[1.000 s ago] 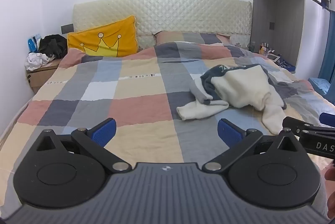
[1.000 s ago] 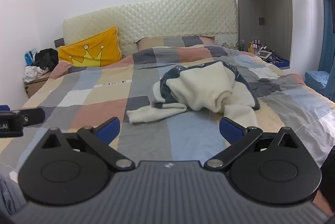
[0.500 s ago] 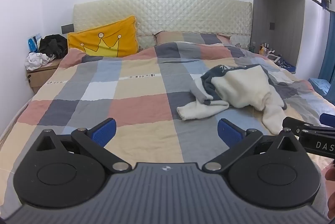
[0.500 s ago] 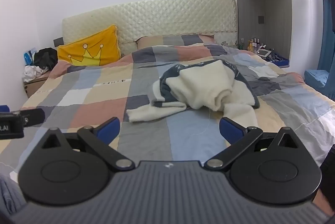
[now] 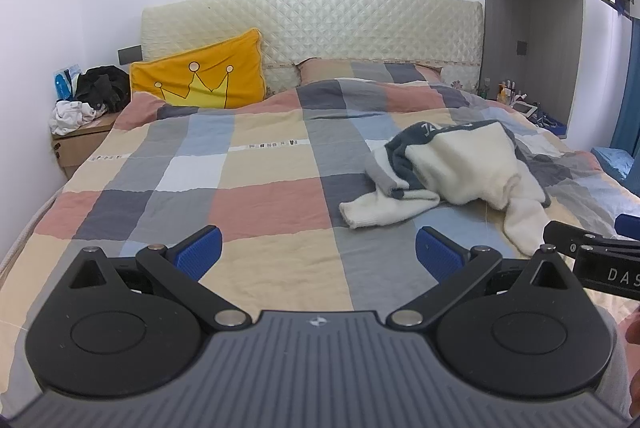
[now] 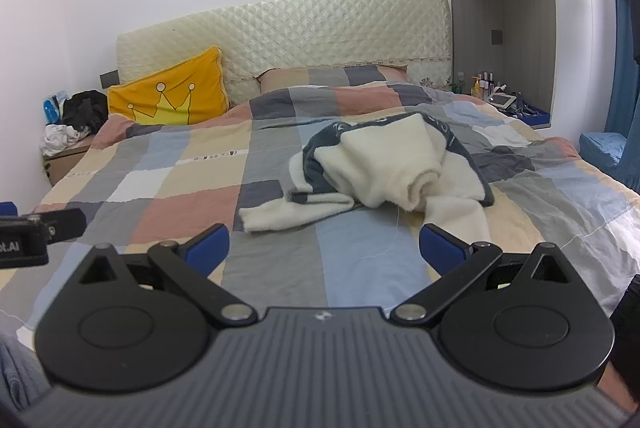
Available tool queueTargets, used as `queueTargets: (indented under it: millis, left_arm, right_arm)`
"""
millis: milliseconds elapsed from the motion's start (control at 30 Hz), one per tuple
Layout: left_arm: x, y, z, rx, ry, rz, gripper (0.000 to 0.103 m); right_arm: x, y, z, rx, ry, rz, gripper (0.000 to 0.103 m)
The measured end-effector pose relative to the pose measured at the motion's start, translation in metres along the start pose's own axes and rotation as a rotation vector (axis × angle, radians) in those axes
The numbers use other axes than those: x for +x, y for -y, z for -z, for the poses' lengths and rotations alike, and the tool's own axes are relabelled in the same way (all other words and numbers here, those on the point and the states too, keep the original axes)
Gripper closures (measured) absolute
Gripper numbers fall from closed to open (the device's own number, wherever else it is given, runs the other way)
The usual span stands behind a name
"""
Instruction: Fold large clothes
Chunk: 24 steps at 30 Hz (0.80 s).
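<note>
Sweater (image 5: pixel 460 168), cream and navy, one item: left wrist view puts it crumpled on the right half of the bed (image 5: pixel 256 196), unfolded, your left tongs (image 5: pixel 318 253) released and well short. Right wrist view: sweater (image 6: pixel 384 168) ahead, right tongs (image 6: pixel 324 248) released. Folding not begun; next, reach and spread it. Hem and collar hidden in folds.

Walls: plain white, evenly lit.
Bed (image 5: pixel 256 196): fills most of rm, checked quilt in grey/blue/pink/tan.
Headboard (image 5: pixel 320 16): cream quilted, against back wall.
Cushion (image 5: pixel 200 76): yellow w/ crown print, leaning on headboard, left side.
Nightstand (image 5: pixel 76 140): wood, left of bed, clothes piled on top.
Wardrobe (image 6: pixel 500 8): grey, right of headboard, open niche w/ bottles.
Curtain (image 6: pixel 622 68): blue, far right.
</note>
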<state>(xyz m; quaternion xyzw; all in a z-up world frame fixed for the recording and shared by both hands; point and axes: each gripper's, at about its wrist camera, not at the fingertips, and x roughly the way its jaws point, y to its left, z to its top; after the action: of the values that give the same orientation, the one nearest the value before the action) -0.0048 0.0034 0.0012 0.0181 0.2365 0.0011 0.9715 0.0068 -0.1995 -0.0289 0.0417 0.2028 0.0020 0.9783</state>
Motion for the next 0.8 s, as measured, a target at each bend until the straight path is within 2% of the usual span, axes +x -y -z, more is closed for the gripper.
queueTargets:
  millis: [800]
  left_arm:
    - [0.0113,0.0054,0.0046,0.007,-0.005,0.001,0.000]
  right_arm:
    - [0.0004,0.0017,0.0010,0.008,-0.007,0.013,0.000]
